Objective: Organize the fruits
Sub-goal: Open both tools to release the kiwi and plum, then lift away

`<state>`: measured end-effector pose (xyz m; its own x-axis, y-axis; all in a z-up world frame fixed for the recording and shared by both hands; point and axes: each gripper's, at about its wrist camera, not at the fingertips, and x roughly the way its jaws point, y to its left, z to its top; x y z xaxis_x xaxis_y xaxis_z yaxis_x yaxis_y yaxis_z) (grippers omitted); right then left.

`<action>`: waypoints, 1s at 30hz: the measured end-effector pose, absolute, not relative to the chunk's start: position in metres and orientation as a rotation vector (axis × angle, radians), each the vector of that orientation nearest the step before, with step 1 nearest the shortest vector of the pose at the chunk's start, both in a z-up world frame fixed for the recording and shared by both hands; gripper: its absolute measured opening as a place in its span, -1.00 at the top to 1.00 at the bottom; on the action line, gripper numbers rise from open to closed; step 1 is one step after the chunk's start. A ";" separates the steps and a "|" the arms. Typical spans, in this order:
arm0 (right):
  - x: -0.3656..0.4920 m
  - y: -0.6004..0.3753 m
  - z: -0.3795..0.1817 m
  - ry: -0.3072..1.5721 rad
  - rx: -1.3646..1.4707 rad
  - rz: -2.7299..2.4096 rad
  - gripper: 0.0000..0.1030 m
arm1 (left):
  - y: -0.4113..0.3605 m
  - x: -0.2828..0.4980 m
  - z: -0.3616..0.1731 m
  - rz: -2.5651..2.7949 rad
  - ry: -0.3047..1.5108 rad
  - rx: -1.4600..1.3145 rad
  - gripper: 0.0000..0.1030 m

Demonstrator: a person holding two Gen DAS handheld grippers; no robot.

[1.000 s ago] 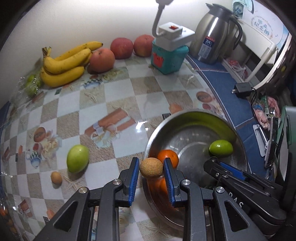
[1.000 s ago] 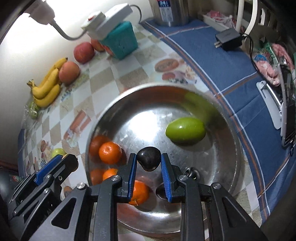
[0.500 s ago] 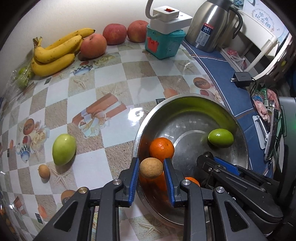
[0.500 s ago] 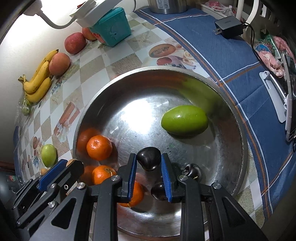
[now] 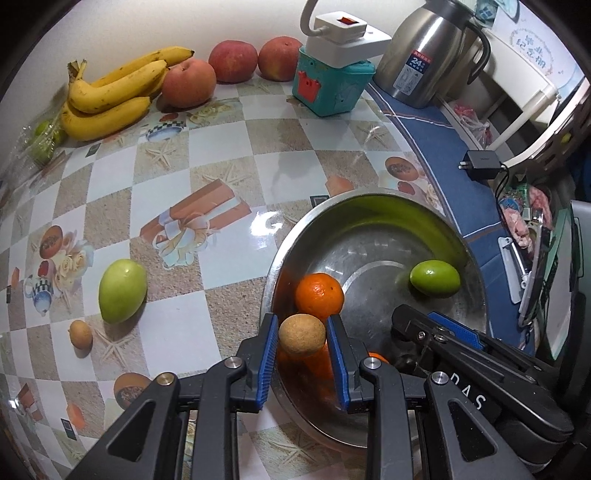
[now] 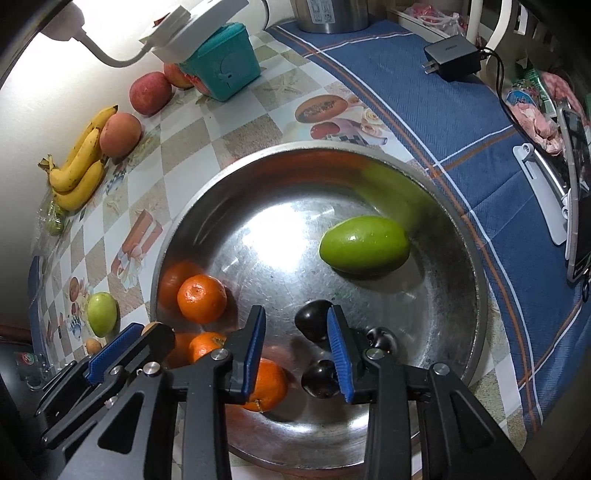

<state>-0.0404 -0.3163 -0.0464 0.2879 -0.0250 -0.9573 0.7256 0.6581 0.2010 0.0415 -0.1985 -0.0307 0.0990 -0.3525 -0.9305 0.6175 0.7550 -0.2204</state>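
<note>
Left gripper (image 5: 302,334): jaws closed on a small tan round fruit (image 5: 302,335), held above the near-left rim of the steel bowl (image 5: 369,206).

Right gripper (image 6: 296,328): jaws spread apart over the bowl floor, holding nothing. A dark plum (image 6: 314,319) lies in the bowl touching the inner face of its right finger; whether it is quite at rest I cannot tell. Two more dark plums (image 6: 321,378) sit just behind that finger.

In the bowl: a green mango (image 6: 365,244) toward the far right, an orange tangerine (image 6: 201,299) at the left wall, more tangerines (image 6: 264,386) near the front edge.

Still out on the checked tablecloth (image 5: 221,155): a second green mango (image 5: 122,290), a small tan fruit (image 5: 80,333) just beside it, a bunch of bananas (image 5: 110,99), a peach (image 5: 188,83) touching the bananas, two red apples (image 5: 232,61) by the wall.

Writing: steel thermos jug (image 5: 424,55) carries a blue label reading "24" with smaller text too fine to read. The right gripper's body, seen from the left wrist, shows the letters "DAS". A white power strip (image 5: 347,35) sits on a teal box (image 5: 328,88).
</note>
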 end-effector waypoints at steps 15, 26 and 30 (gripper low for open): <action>-0.045 -0.317 -0.023 1.133 0.702 -0.559 0.31 | -0.190 0.048 -0.023 -0.726 1.288 0.202 0.40; -0.043 -0.316 -0.023 1.134 0.699 -0.551 0.27 | -0.164 0.072 -0.025 -0.616 1.290 0.159 0.31; -0.042 -0.316 -0.020 1.115 0.697 -0.549 0.00 | -0.147 0.085 -0.027 -0.531 1.284 0.151 -0.22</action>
<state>-0.0421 -0.3160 -0.0196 0.3497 -0.0542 -0.9353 0.7085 0.6685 0.2261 0.0852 -0.1472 -0.0268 0.1818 -0.2920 -0.9390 0.4561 0.8710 -0.1826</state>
